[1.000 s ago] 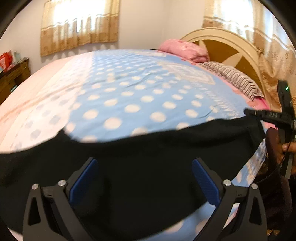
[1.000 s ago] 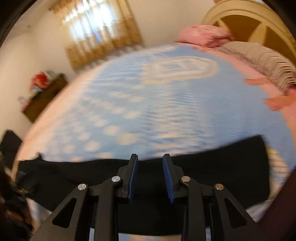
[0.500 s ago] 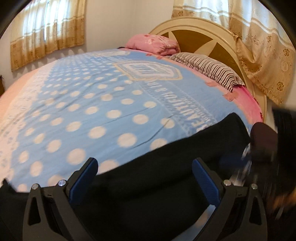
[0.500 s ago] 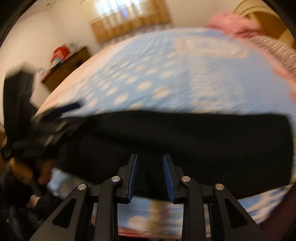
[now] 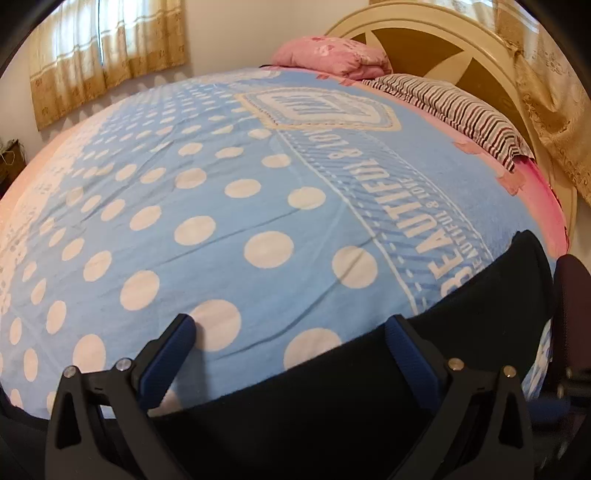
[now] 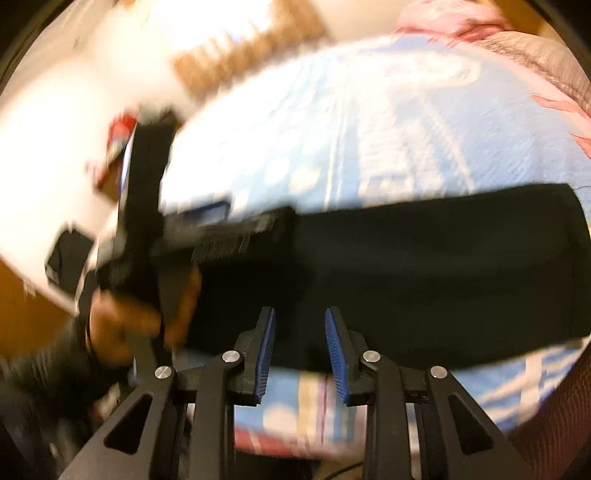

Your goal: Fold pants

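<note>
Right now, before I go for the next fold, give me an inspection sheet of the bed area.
Surface: bed with blue dotted blanket, a few creases, otherwise flat.
Job's things: black pants lying as a band along the near edge of the bed.
Clutter: pink pillow and striped pillow at the headboard, apart from the pants.
Grippers: left gripper wide open over the pants' edge, nothing between its fingers; right gripper narrowly open, gripping nothing, view blurred.
Cables: nothing seen.
Surroundings: curtains on the far wall; dark furniture at far left.
</note>
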The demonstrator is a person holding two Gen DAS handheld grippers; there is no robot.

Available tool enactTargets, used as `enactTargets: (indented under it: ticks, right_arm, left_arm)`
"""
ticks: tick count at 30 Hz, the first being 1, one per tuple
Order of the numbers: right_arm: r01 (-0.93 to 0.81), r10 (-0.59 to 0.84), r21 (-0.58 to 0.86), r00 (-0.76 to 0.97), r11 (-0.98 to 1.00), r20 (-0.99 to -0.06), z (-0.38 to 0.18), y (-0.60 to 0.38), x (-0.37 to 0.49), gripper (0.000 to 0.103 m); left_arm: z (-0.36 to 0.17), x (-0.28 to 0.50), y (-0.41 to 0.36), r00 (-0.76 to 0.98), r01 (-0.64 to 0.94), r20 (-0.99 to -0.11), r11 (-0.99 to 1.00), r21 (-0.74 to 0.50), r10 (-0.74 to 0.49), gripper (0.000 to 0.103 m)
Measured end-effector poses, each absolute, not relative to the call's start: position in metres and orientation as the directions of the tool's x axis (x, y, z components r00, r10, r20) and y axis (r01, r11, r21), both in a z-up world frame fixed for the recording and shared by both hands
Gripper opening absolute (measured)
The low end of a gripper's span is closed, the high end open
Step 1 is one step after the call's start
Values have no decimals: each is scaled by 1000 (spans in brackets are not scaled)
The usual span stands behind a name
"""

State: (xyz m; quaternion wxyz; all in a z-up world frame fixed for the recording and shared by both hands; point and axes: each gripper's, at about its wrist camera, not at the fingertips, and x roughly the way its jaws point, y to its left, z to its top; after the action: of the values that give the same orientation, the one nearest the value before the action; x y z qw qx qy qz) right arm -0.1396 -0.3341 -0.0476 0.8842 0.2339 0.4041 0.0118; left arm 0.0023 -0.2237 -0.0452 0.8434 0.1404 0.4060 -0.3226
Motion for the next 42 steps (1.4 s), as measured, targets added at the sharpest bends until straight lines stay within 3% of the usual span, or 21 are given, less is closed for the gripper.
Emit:
enactTargets:
  ticks: [5, 11, 16, 20, 25, 27, 31, 32, 34, 38, 42]
  right_arm:
    - [136, 275, 408, 545, 903, -792, -83, -321, -124, 31]
    - [142, 341, 469, 511, 872, -789, -83, -325, -144, 30]
    - [187, 165, 381, 672, 905, -722, -40, -347, -174, 30]
    - [439, -176, 155, 623, 885, -762, -26, -401, -175, 30]
    - [490, -211, 81, 513, 868, -832, -59, -446, -154, 32]
    - [500, -191, 148, 564, 854, -803, -54, -460, -163, 32]
    - [579, -274, 234, 654, 781, -705, -27, -479, -190, 35]
    - [581, -271, 269, 676, 768, -686, -24, -483, -196, 39]
    - [586, -254, 371, 721, 721, -645, -21, -493, -220, 60]
    - [586, -215, 414, 720, 696, -659, -27, -490, -230, 60]
    - [568, -183, 388, 703, 726, -687, -44, -481, -222, 60]
  left_arm:
    - [-48, 1, -225, 471, 655, -777, 755, -10, -418, 103]
    - [-50, -1, -230, 523, 641, -746, 767, 25, -412, 103]
    - [-33, -7, -217, 503, 650, -739, 759, -16, -447, 103]
    - [-17, -40, -203, 530, 705, -677, 709, 16, -511, 103]
    - [-40, -65, -210, 545, 728, -696, 676, 116, -468, 103]
    - [-58, -65, -215, 537, 722, -739, 674, 155, -406, 103]
    - [-57, -71, -212, 550, 741, -714, 647, 179, -433, 103]
    - [-54, -71, -210, 540, 750, -716, 639, 171, -442, 103]
    - [-45, -74, -202, 528, 759, -701, 636, 138, -479, 103]
    - [-32, -73, -194, 503, 768, -683, 637, 70, -530, 103]
    - [-31, -74, -194, 513, 754, -691, 652, 80, -509, 103]
